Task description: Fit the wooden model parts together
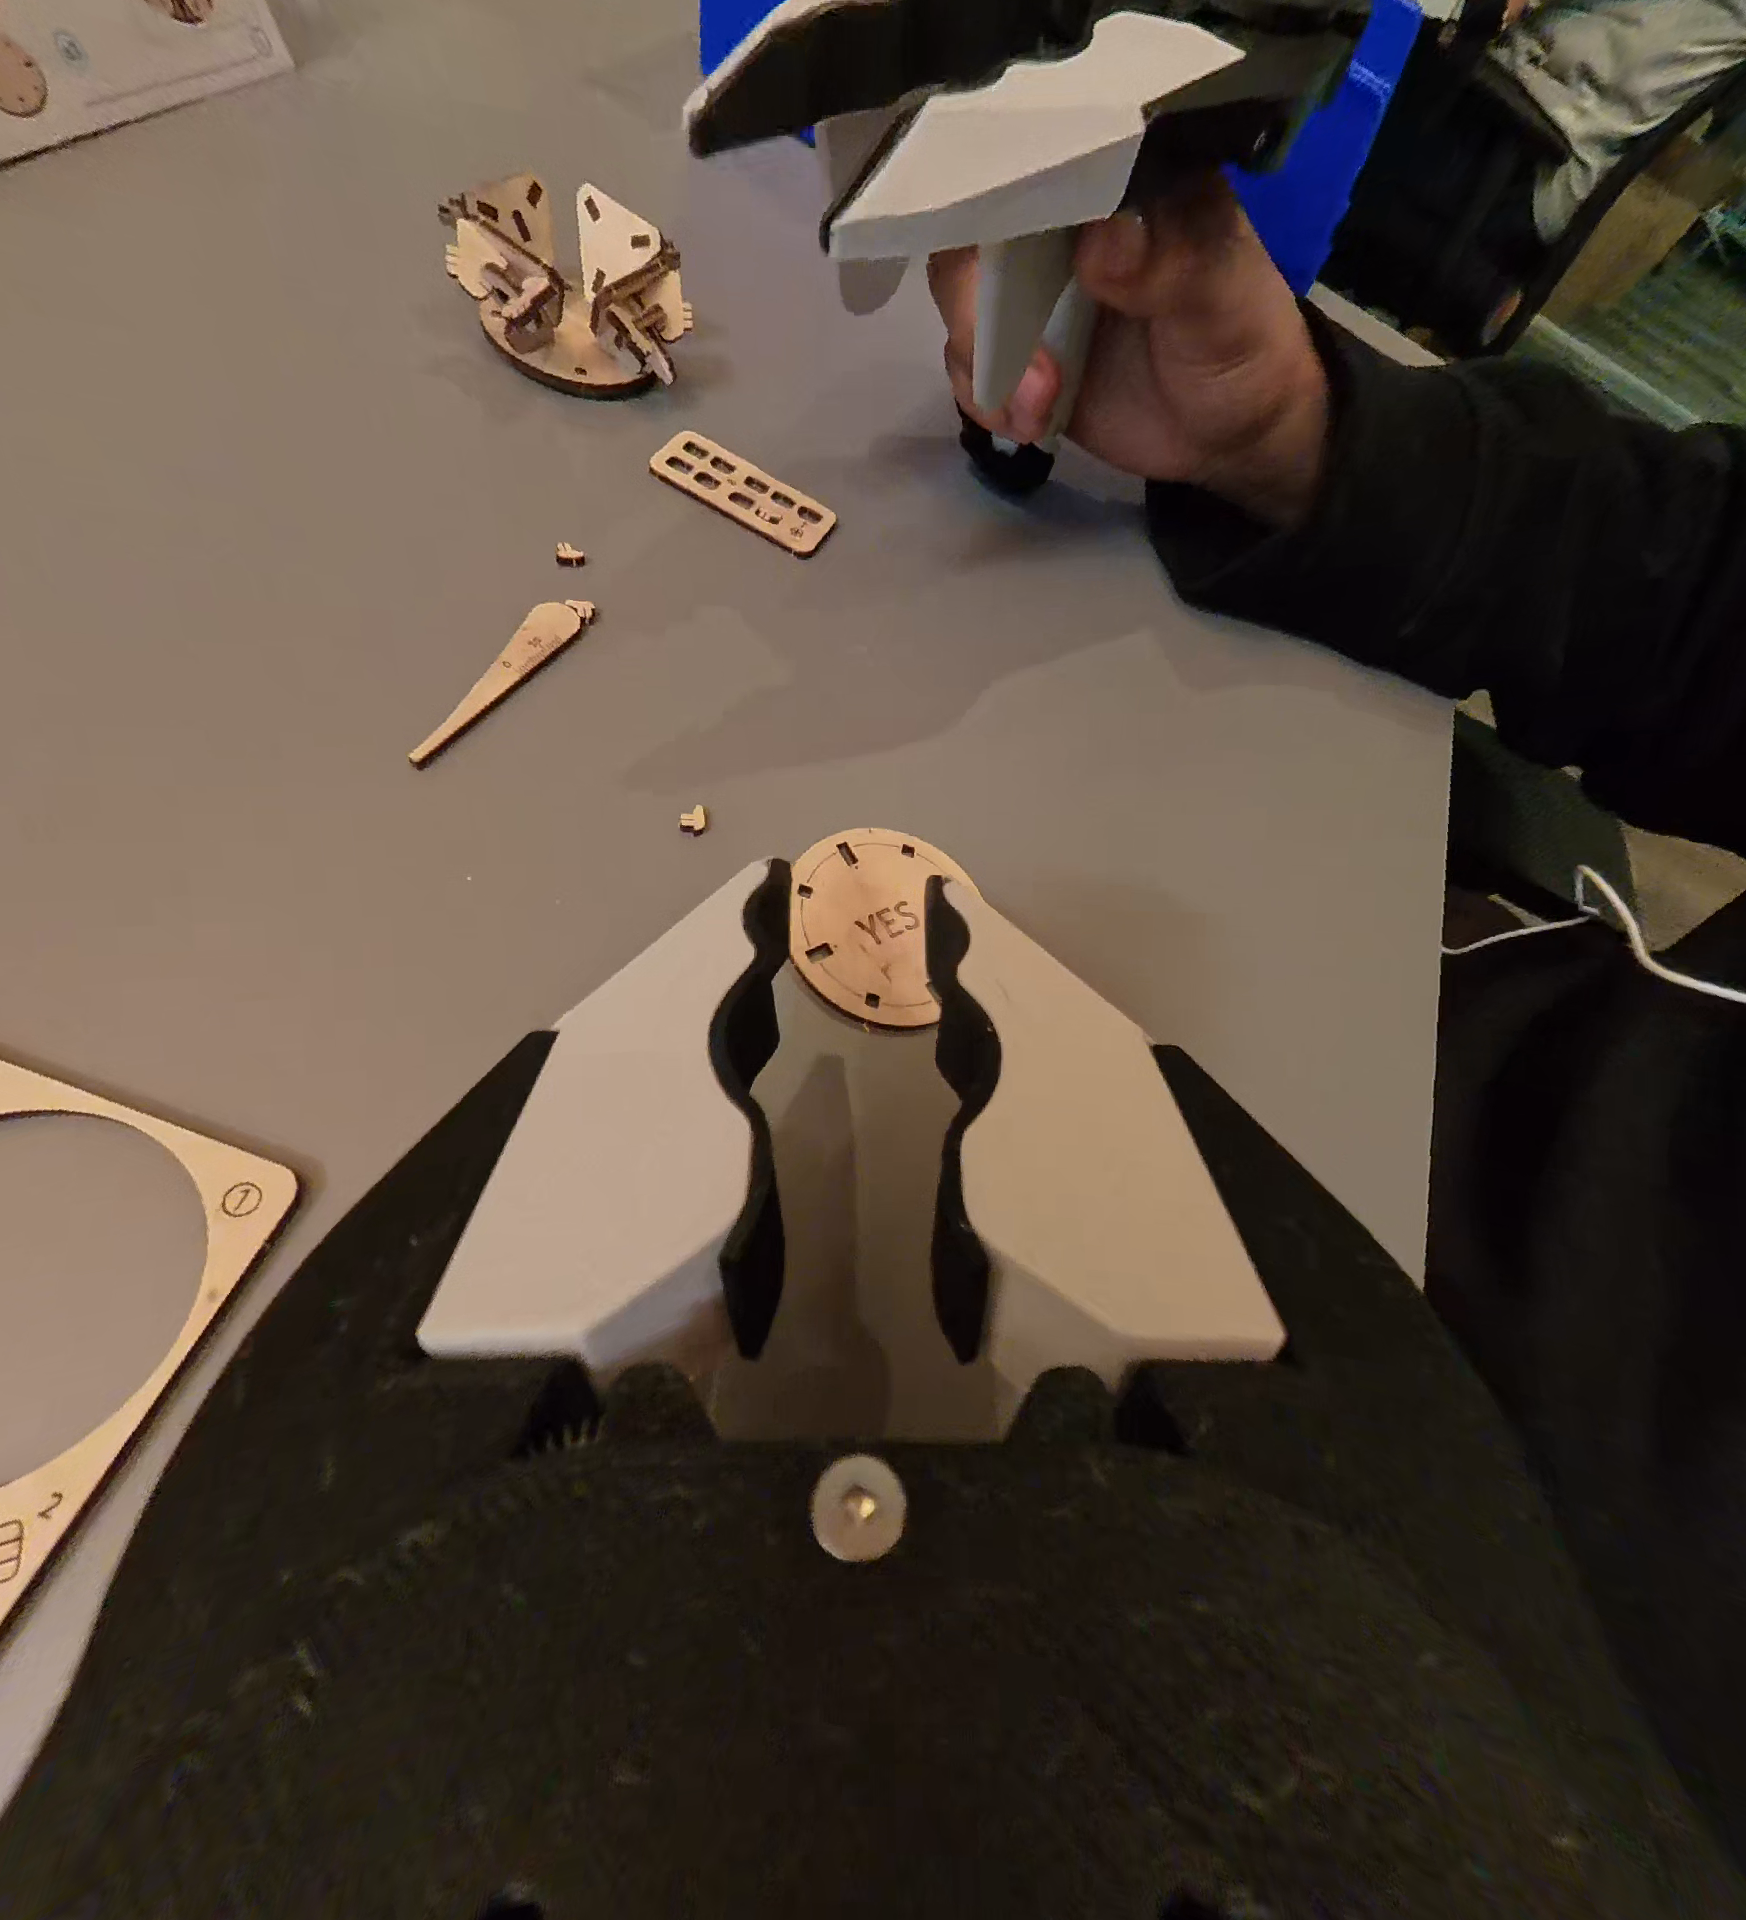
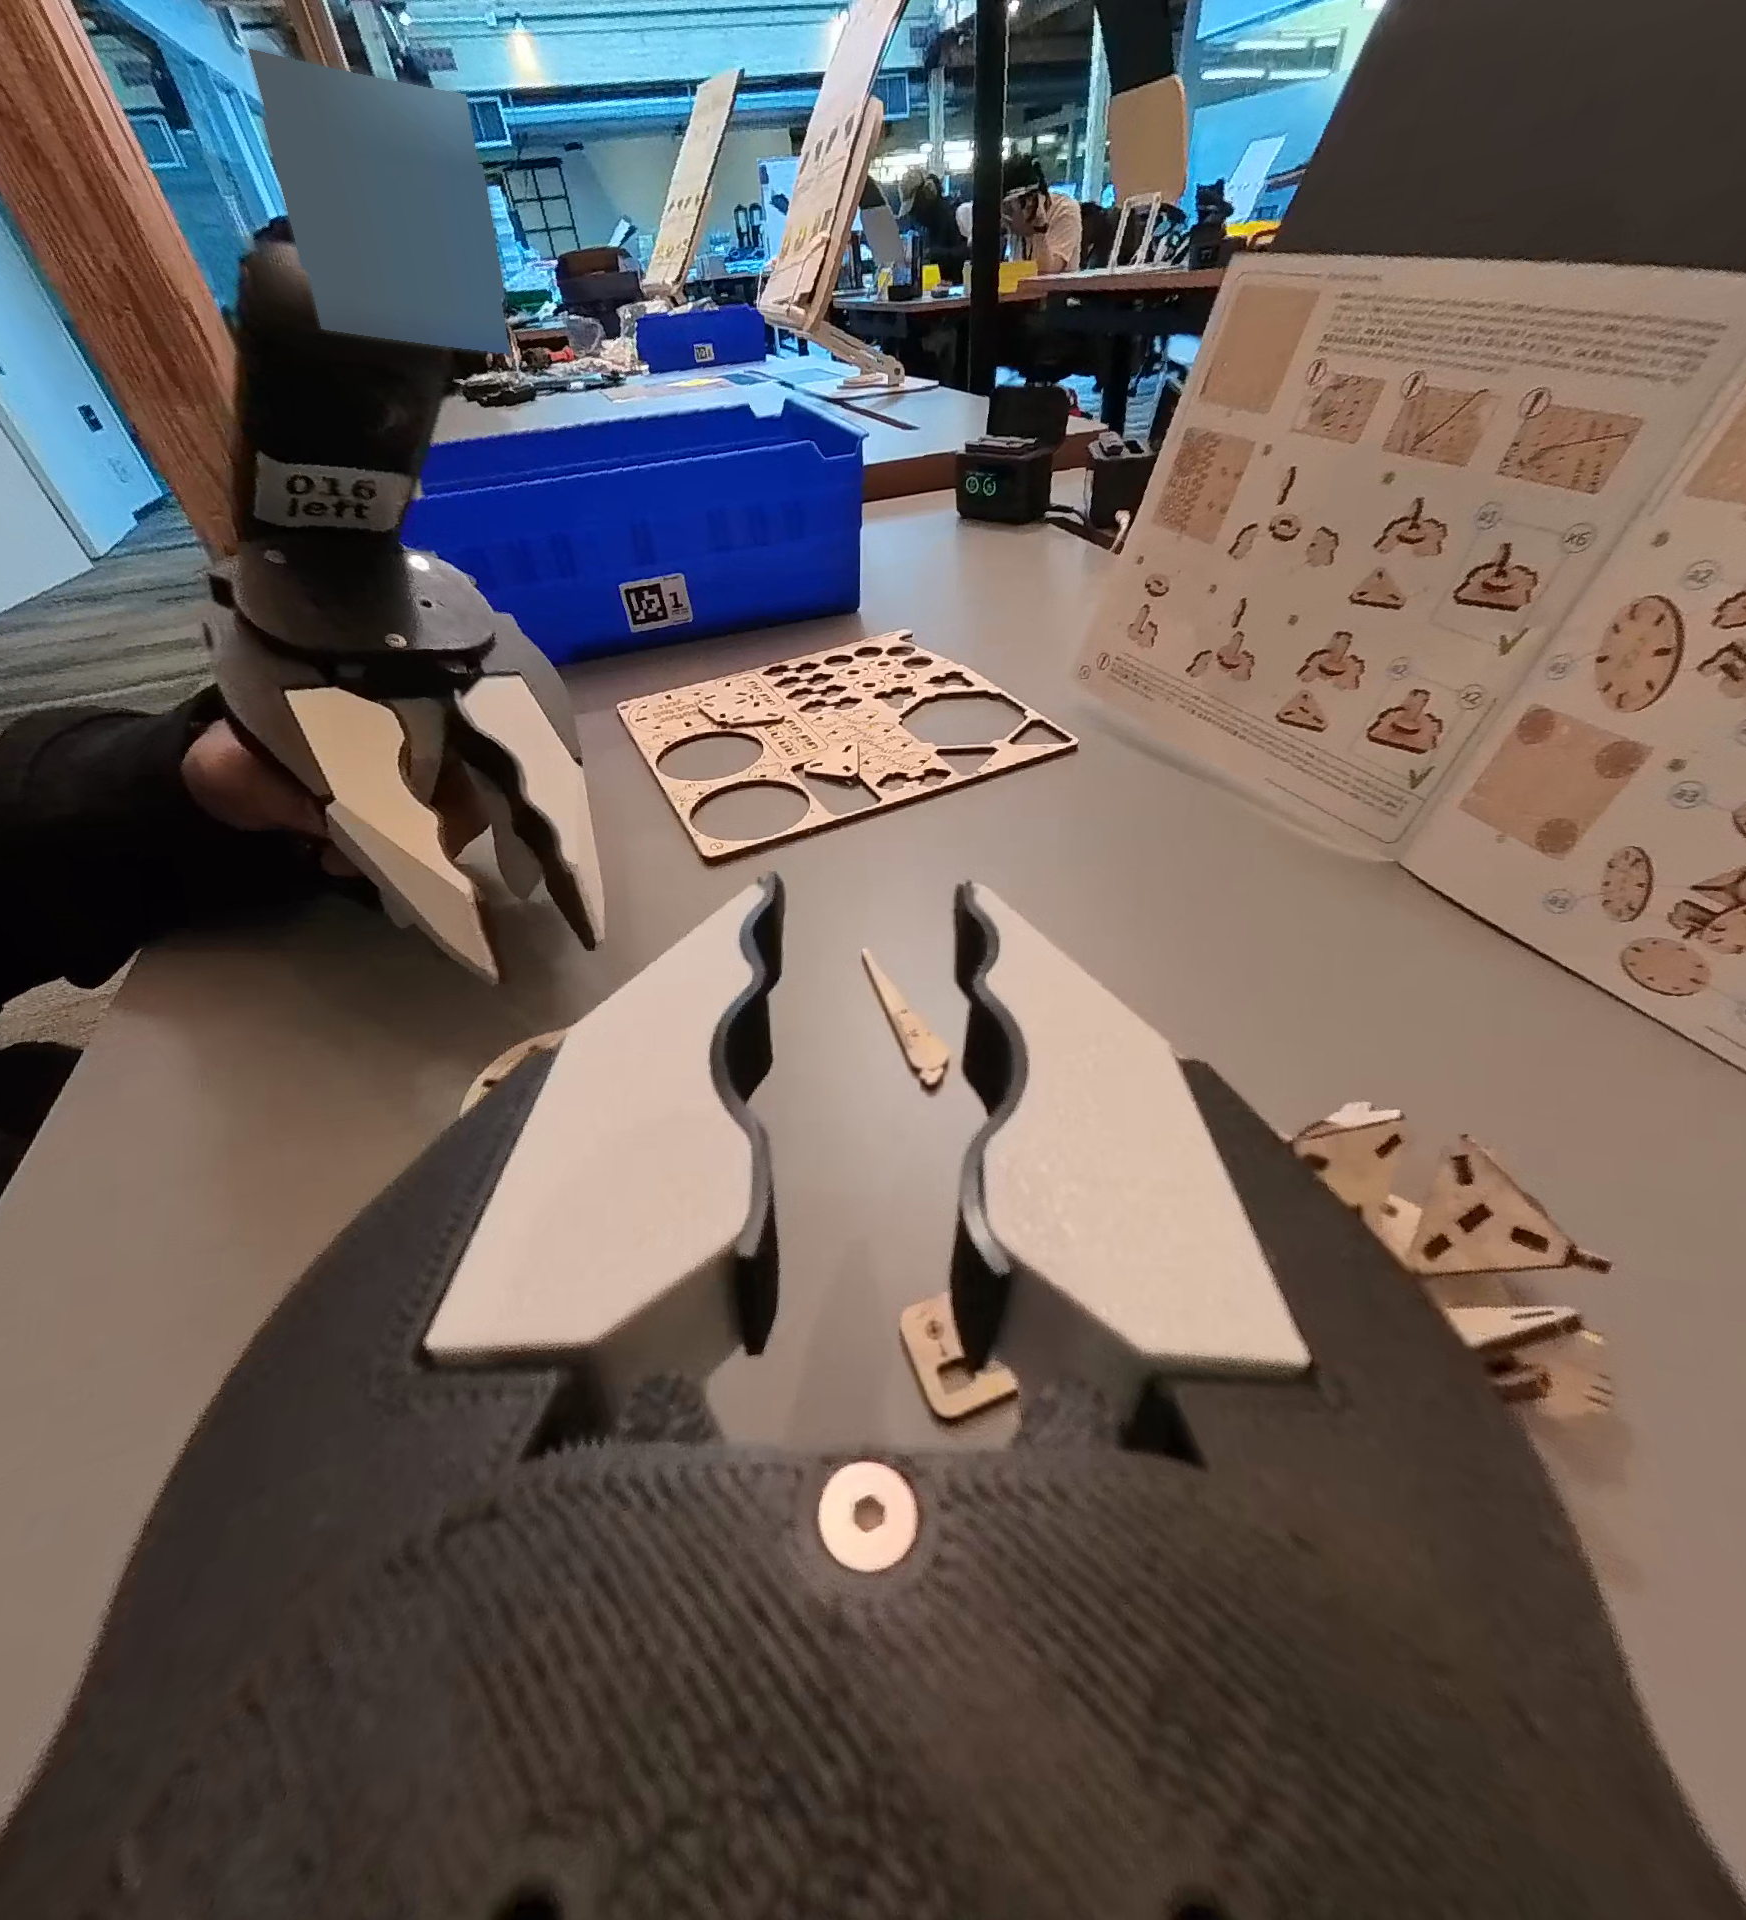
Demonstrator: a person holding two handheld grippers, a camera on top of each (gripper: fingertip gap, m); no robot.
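Note:
My left gripper (image 1: 861, 883) is open and hovers over a round wooden disc (image 1: 874, 930) that lies on the grey table (image 1: 225, 520). The right fingertip (image 1: 952, 904) overlaps the disc's edge in view, and the pads do not press on it. The right wrist view shows this gripper (image 2: 536, 951) above the table's left edge, with the disc (image 2: 500, 1070) partly hidden below it. My right gripper (image 2: 867, 894) is open and empty. A thin wooden pointer (image 2: 905, 1023) lies on the table between its fingers, and a slotted wooden strip (image 2: 952, 1361) lies under them. The left wrist view shows it raised (image 1: 765, 187).
A part-built wooden model (image 1: 568, 291) stands on the table, also at the right (image 2: 1451, 1226). Small wooden bits (image 1: 692, 819) lie loose. A punched wooden sheet (image 2: 682, 821), an open instruction booklet (image 2: 1471, 623) and a blue bin (image 2: 640, 520) stand farther back. The tips of one gripper are about 12 cm away from the tips of the other.

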